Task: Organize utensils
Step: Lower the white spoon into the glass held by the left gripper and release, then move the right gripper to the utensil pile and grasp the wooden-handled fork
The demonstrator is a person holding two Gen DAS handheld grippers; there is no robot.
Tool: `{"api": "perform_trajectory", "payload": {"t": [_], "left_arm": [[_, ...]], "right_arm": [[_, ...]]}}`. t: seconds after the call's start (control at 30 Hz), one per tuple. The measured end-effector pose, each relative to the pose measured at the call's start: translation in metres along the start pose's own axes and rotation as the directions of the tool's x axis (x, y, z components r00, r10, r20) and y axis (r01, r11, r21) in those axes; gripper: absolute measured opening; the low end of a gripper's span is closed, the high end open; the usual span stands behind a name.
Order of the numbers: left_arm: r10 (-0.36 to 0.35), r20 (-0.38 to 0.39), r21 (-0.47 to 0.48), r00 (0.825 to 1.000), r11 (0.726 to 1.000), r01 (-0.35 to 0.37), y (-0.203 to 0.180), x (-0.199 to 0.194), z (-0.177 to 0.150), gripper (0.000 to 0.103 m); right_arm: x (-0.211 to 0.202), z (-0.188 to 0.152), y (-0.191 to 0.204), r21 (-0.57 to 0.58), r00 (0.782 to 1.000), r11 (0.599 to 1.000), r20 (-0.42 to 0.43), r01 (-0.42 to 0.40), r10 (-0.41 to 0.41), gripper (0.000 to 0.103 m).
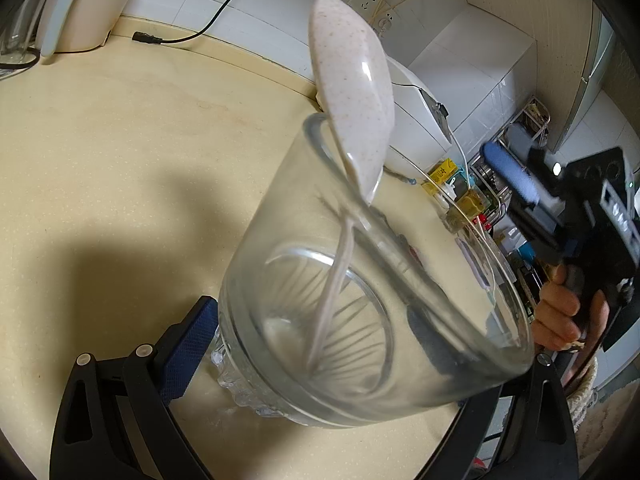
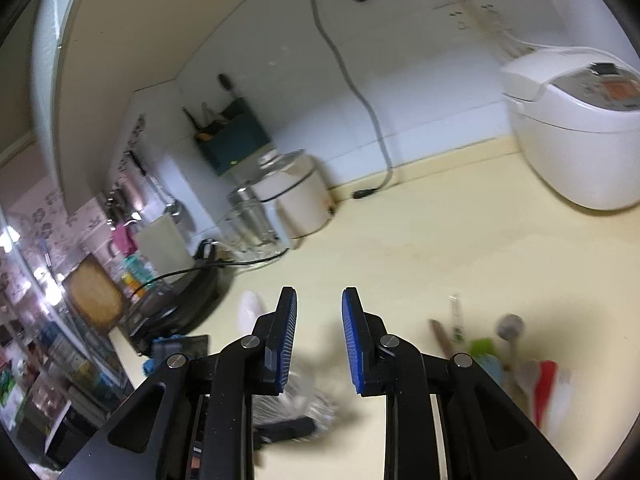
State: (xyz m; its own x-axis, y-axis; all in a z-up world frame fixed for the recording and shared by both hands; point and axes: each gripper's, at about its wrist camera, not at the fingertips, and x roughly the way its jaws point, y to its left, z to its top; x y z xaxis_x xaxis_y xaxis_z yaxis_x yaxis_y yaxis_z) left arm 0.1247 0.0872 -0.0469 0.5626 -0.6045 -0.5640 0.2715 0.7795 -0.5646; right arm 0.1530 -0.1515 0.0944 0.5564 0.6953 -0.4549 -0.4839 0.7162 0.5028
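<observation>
My left gripper is shut on a clear glass cup, held tilted over the beige counter. A speckled pinkish spoon stands in the cup, handle down and bowl above the rim. My right gripper is open with nothing between its blue pads. Below it the cup shows blurred, with the spoon's bowl to the left. Several loose utensils lie blurred on the counter at the right: a green spatula, a metal spoon and a red-and-white piece.
A white rice cooker stands at the back right and a white pot with a glass lid at the back left. A loose power cord hangs down the wall. A black cooktop sits at the counter's left end. A hand holds the right gripper's handle.
</observation>
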Motion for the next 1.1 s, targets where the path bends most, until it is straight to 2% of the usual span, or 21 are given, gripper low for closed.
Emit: {"api": "perform_trajectory", "payload": {"t": [0.27,0.4,0.5,0.63,0.73,0.9,1.1], "left_arm": [[0.0,0.0,0.0,1.0,1.0,0.0,0.0,0.0,0.0,0.097],[0.0,0.0,0.0,1.0,1.0,0.0,0.0,0.0,0.0,0.097],[0.0,0.0,0.0,1.0,1.0,0.0,0.0,0.0,0.0,0.097],[0.0,0.0,0.0,1.0,1.0,0.0,0.0,0.0,0.0,0.097],[0.0,0.0,0.0,1.0,1.0,0.0,0.0,0.0,0.0,0.097],[0.0,0.0,0.0,1.0,1.0,0.0,0.0,0.0,0.0,0.097],[0.0,0.0,0.0,1.0,1.0,0.0,0.0,0.0,0.0,0.097]], "right_arm": [[-0.023,-0.006,-0.022,-0.011,0.993,0.993,0.013,0.118,-0.117,0.023],[-0.034,-0.006,-0.038,0.001,0.975,0.975,0.018,0.222,-0.222,0.023],[-0.04,-0.008,-0.048,0.012,0.964,0.964,0.016,0.267,-0.267,0.023],[-0.048,-0.012,-0.064,0.034,0.953,0.952,0.001,0.304,-0.304,0.023],[-0.057,-0.015,-0.076,0.06,0.953,0.951,-0.003,0.303,-0.303,0.023],[-0.067,-0.018,-0.084,0.051,0.941,0.939,-0.005,0.339,-0.339,0.023],[-0.067,-0.028,-0.087,0.03,0.94,0.94,-0.037,0.34,-0.339,0.023]]}}
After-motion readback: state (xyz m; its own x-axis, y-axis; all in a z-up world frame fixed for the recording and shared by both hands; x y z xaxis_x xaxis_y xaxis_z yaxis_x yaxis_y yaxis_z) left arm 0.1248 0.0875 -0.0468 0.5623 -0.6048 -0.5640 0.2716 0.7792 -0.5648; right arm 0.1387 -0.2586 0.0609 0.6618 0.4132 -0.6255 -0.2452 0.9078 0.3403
